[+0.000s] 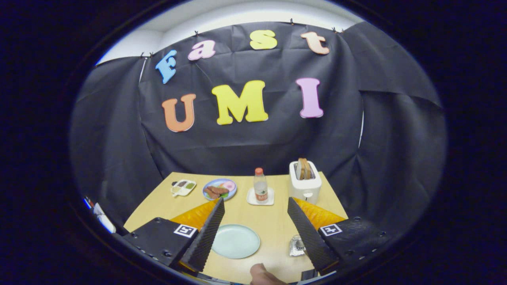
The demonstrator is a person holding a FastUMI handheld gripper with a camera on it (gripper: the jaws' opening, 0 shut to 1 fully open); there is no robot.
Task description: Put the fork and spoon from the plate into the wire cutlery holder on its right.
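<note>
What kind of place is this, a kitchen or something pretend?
Probably a pretend breakfast table set up in a booth: black cloth hangs behind a wooden table holding a toaster with bread, a bottle and a pale plate. The claw hangs open above it.

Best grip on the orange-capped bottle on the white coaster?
Take the bottle by its body, below the cap, coming level from the front: it stands upright with gaps to the toaster and food plate. The gripper is open, short of it.

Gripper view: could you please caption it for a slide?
Open fingers held above an empty pale plate, wire holder beside it.
</note>
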